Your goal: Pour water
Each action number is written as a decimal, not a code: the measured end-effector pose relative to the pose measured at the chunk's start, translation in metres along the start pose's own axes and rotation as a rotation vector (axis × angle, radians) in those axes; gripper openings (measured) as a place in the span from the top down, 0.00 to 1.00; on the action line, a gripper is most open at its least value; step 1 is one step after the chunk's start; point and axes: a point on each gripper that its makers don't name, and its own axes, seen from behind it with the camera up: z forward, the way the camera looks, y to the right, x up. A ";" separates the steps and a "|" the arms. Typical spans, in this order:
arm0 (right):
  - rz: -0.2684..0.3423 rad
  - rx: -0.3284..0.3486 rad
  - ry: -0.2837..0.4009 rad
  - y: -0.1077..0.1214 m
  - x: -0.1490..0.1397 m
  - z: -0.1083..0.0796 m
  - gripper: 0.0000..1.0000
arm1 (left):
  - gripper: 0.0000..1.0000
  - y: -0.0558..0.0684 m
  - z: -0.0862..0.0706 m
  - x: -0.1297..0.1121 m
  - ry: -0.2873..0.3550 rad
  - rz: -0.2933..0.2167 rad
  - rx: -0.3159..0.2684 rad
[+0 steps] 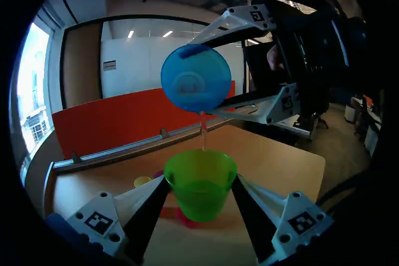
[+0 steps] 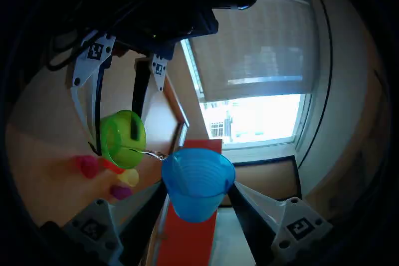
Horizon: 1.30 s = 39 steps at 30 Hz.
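Trickling water from blue cup clamped in right fingers into green cup clamped in left fingers

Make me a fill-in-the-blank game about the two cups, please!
The right hand-held gripper tips the blue cup, and a thin stream of ___ runs out. The left hand-held gripper holds the green cup with its opening facing ___. The stream lands in the ___ cup.
Missing words: water, up, green.
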 end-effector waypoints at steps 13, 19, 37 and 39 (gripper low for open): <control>-0.023 -0.002 -0.002 0.006 -0.007 0.001 0.12 | 0.15 0.001 0.002 0.000 -0.002 0.000 -0.004; -0.032 -0.005 -0.001 0.010 -0.012 0.003 0.12 | 0.15 0.001 0.003 -0.001 -0.004 -0.001 -0.008; -0.063 -0.003 0.004 0.018 -0.021 0.011 0.12 | 0.15 0.001 0.005 -0.001 -0.007 0.002 -0.008; -0.067 -0.003 0.004 0.018 -0.022 0.012 0.12 | 0.15 0.001 0.005 -0.001 -0.006 0.001 -0.008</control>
